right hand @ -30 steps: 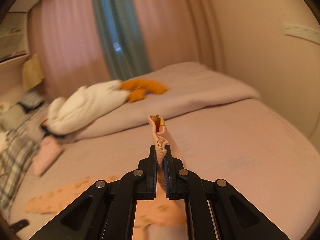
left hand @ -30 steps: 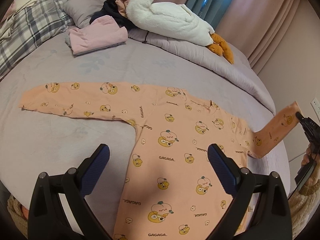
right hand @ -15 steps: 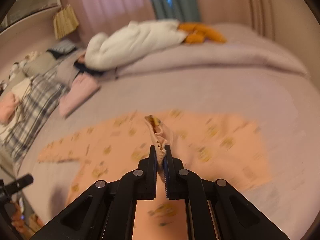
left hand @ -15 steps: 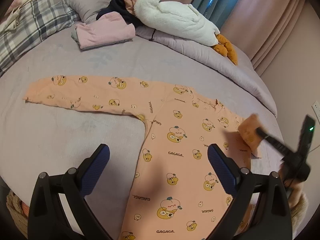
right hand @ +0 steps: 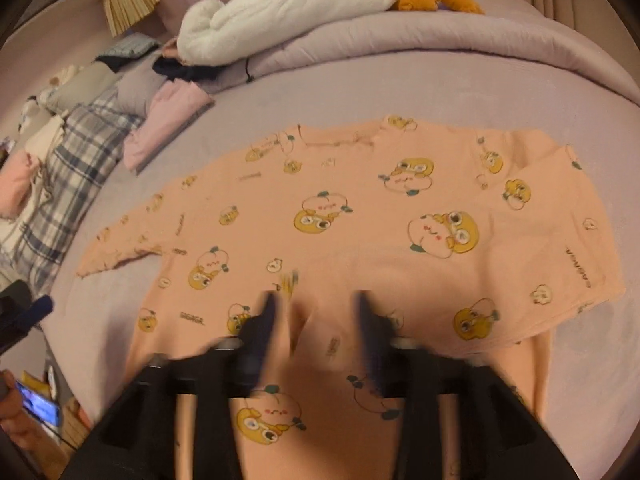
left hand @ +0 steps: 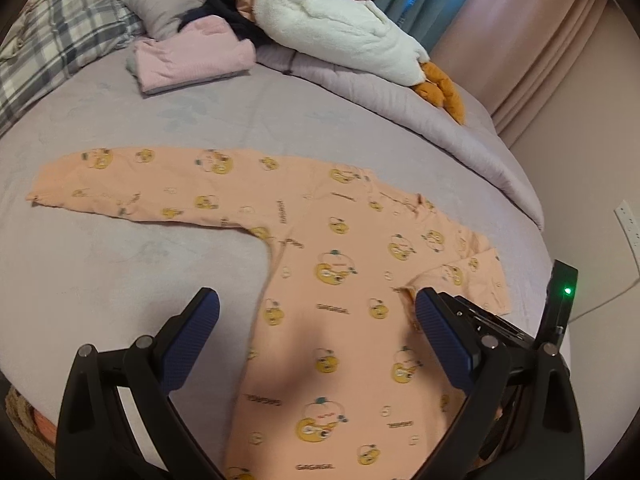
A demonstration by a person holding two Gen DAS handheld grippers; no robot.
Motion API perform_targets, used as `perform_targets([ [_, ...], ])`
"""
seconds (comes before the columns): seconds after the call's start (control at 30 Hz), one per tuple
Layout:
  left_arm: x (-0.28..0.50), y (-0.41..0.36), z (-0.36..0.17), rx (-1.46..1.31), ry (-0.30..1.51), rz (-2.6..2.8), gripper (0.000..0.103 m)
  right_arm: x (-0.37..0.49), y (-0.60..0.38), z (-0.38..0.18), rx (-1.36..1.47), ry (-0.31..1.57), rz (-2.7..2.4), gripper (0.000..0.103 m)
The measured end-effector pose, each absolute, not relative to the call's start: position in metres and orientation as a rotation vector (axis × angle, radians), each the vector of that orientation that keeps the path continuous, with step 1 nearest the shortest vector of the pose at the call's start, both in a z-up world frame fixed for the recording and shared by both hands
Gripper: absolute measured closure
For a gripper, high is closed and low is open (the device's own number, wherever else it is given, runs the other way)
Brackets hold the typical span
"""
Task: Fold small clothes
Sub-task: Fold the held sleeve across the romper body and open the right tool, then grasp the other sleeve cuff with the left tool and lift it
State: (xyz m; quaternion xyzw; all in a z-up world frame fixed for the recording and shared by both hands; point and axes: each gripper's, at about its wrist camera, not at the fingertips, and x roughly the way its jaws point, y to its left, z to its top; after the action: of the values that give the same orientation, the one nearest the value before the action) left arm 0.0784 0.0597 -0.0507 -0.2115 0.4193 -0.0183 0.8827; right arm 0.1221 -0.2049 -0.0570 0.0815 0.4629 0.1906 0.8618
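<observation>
**Shirt flat on the bed, one sleeve folded in**

Shirt (left hand: 340, 272), peach with cartoon prints, lies spread on the lilac bed (left hand: 120, 280) across the middle of the left wrist view. One sleeve stretches to the left of the frame; the other is folded back over the body at the right. The left tongs (left hand: 316, 332) stand wide open at the bottom, holding nothing. The right tongs (left hand: 476, 320) show at the lower right, partly hidden behind a left finger. A white plush goose (left hand: 340, 36) and folded pink clothes (left hand: 192, 60) lie at the top.

In the right wrist view, the shirt (right hand: 360, 220) fills the centre. The right tongs (right hand: 314, 316), blurred, are opening at the bottom; the sleeve's cuff lies between their fingers, apparently let go. The goose (right hand: 280, 12) lies along the top.
</observation>
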Motion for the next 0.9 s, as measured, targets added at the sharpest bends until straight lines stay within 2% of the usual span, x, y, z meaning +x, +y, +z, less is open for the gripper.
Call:
perform_targets([
  [0.03,0.081,0.056,-0.05,-0.443,0.873,-0.054,0.005,0.119,-0.208,-0.054,0.178,0.951,0.399,0.043],
  [0.27,0.118,0.009,-0.064,-0.451,0.932,-0.169,0.005,0.096,-0.261,-0.027,0.261,0.849,0.257,0.043],
  [0.33,0.13,-0.007,-0.077,-0.459,0.967,-0.203,0.008,0.09,-0.278,-0.023,0.267,0.824,0.19,0.043],
  [0.6,0.167,-0.052,-0.137,-0.613,1.142,-0.31,0.016,0.077,-0.328,-0.049,0.37,0.845,-0.007,0.042],
  [0.7,0.173,-0.067,-0.153,-0.647,1.216,-0.319,0.027,0.075,-0.337,-0.06,0.414,0.856,-0.04,0.042],
  [0.8,0.178,-0.079,-0.154,-0.633,1.203,-0.355,0.034,0.073,-0.345,-0.065,0.434,0.857,-0.069,0.042],
  [0.83,0.18,-0.082,-0.154,-0.621,1.205,-0.365,0.043,0.072,-0.351,-0.063,0.436,0.855,-0.077,0.042],
  [0.87,0.182,-0.084,-0.154,-0.613,1.209,-0.362,0.058,0.071,-0.356,-0.064,0.443,0.852,-0.085,0.042],
  [0.9,0.185,-0.085,-0.155,-0.613,1.215,-0.352,0.066,0.07,-0.359,-0.064,0.454,0.851,-0.091,0.042],
])
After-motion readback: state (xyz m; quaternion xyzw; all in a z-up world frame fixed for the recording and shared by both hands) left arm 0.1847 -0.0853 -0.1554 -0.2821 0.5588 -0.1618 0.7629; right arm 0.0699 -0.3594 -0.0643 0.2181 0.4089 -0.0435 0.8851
